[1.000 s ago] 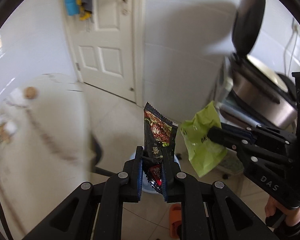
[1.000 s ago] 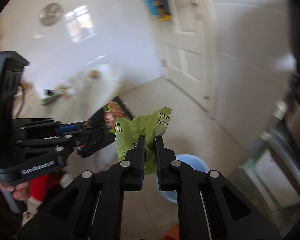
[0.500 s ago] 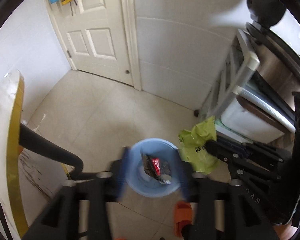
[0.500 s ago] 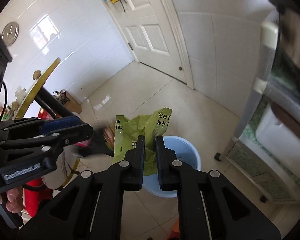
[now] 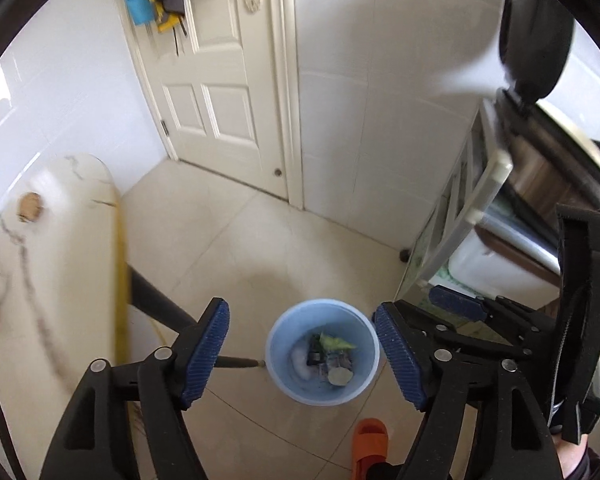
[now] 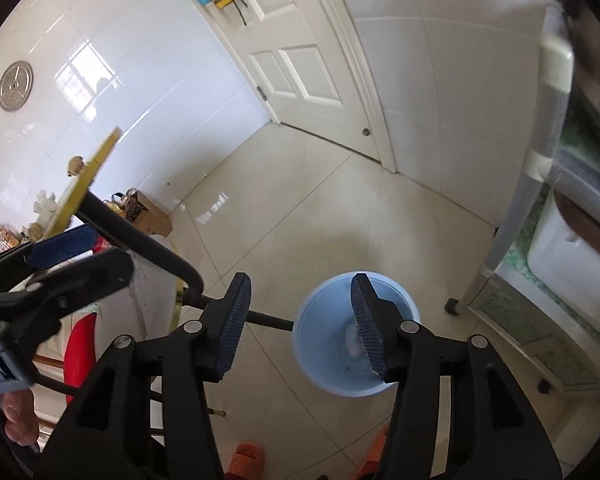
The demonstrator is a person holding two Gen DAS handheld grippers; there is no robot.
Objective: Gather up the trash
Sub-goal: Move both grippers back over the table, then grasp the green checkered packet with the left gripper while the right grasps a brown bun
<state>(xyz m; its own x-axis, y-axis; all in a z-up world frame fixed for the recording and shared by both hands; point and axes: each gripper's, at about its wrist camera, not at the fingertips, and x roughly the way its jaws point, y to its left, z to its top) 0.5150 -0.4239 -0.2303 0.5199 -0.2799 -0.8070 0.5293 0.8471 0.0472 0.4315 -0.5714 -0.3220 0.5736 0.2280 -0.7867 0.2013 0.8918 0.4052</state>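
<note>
Both grippers are hanging above the blue bin (image 5: 323,352) on the tiled floor (image 5: 236,240), jaws opening with nothing between them — the left gripper (image 5: 300,354) wide, the right gripper (image 6: 300,324) less so. The green wrapper (image 5: 334,343) is lying in the bin among other scraps, perhaps a dark packet, too small to tell. An orange slipper (image 5: 369,446) is being cut off by the frame's lower edge.
</note>
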